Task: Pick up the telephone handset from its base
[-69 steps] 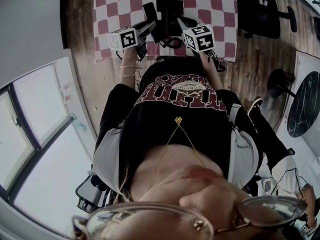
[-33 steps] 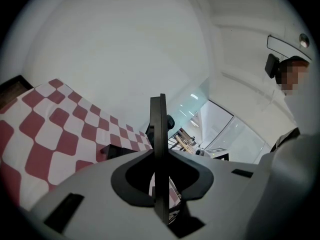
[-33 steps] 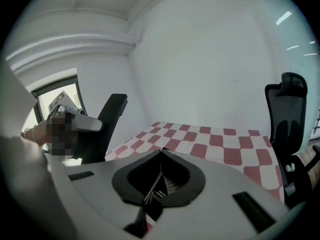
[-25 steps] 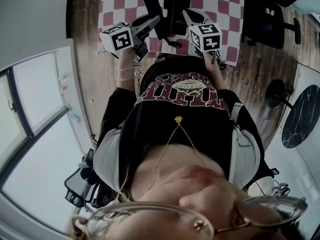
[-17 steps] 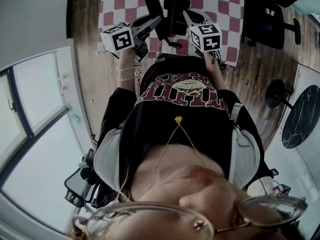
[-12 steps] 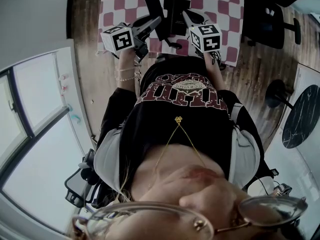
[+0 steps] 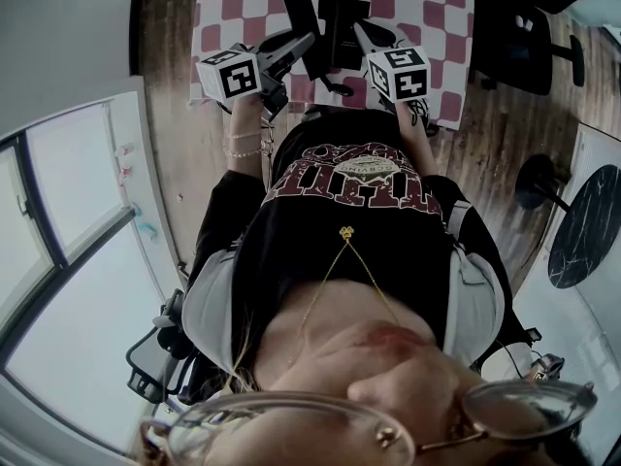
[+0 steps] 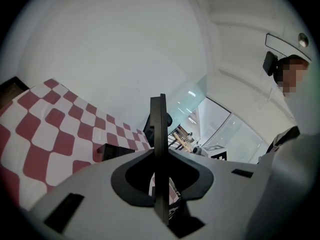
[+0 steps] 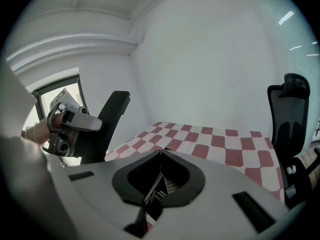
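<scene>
from the head view, the person sits at a table point(image 7: 427, 8) covered in a red and white checked cloth, a gripper in each hand. the left gripper point(image 7: 306, 43) reaches in from the left, its fingers clamped on the black telephone handset point(image 7: 301, 12). the handset is off the base point(image 7: 340, 22) and tilted just beside the base's left edge. the right gripper point(image 7: 361, 30) points in from the other side, its tip at the base's near right corner; whether it touches is hard to say from here. a black office chair point(image 7: 514, 27) stands on the wooden floor point(image 7: 170, 163), to the right of the table.

in the left gripper view, the handset shows edge-on as a thin dark slab standing upright between the two fingers, which press on it from either side. the checked cloth slopes away on the left.

in the right gripper view, the fingers are closed together with nothing between them. part of the base, with a grille and a label, shows just below them. off to the left, the other gripper holds the handset up above the cloth, leaning a little.
</scene>
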Demonstrator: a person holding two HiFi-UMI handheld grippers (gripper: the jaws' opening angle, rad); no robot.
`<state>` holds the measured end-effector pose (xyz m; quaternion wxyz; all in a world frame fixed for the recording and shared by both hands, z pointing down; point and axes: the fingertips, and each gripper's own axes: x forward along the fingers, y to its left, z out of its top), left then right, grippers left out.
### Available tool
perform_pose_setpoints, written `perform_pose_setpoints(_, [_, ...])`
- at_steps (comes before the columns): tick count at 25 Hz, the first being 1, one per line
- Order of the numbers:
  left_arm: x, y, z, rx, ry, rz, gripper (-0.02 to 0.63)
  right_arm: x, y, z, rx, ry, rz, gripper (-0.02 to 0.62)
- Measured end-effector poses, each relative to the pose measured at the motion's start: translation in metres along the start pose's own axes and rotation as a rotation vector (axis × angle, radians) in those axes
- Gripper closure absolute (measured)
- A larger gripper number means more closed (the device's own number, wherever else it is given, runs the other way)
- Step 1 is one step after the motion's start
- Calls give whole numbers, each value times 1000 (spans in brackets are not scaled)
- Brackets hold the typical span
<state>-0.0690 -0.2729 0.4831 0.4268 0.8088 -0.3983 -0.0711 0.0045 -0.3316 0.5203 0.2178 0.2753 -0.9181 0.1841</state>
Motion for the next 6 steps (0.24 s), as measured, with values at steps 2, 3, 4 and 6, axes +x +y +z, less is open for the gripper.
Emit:
perform_pose_setpoints(2, [0,1,0,-2,2,0,525,1,0,0,0,2,1,575])
perform_pose_setpoints(3, [0,2,0,-2,4,0,525,2,0,0,0,2,2,575])
perform_pose_setpoints(4, [0,2,0,-2,6,0,526,2,0,0,0,3,3,575])
perform_pose_setpoints(6, [1,2,0,-1,10,0,525,3,0,0,0,4,6,575])
